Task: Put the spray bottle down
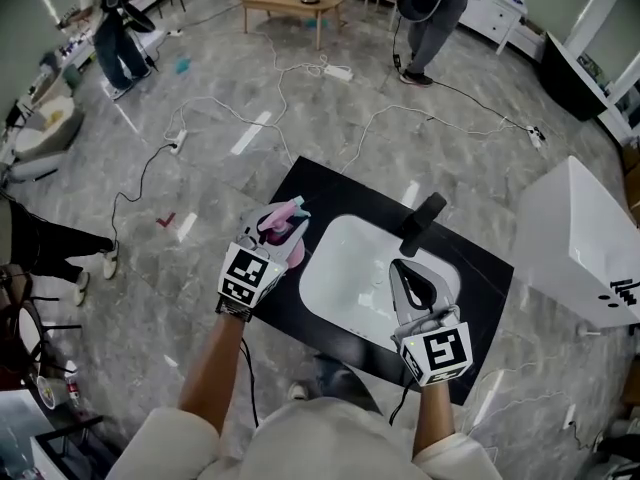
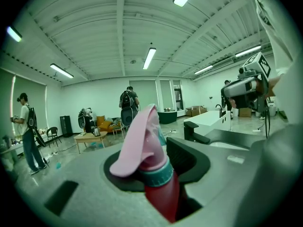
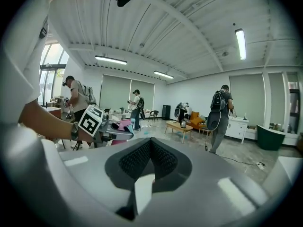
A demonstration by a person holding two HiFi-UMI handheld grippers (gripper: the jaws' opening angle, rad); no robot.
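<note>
Clasping the spray bottle point(image 2: 160, 186) upright between its jaws, left gripper point(image 1: 280, 230) clenched on the red neck, sink point(image 1: 345, 268) just to its right, right gripper point(image 1: 403, 269) closed, apparently empty, above that sink.

White basin point(image 1: 340, 268) set in a black table point(image 1: 487, 268), black faucet point(image 1: 424, 218) at its rim. Loose cables point(image 1: 284, 92) cross the floor point(image 1: 330, 128).

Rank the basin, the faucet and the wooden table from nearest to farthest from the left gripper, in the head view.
1. Basin, just right of the left gripper, which holds the spray bottle.
2. Faucet, beyond the basin, on its right.
3. Wooden table, far off at the picture's top.
</note>
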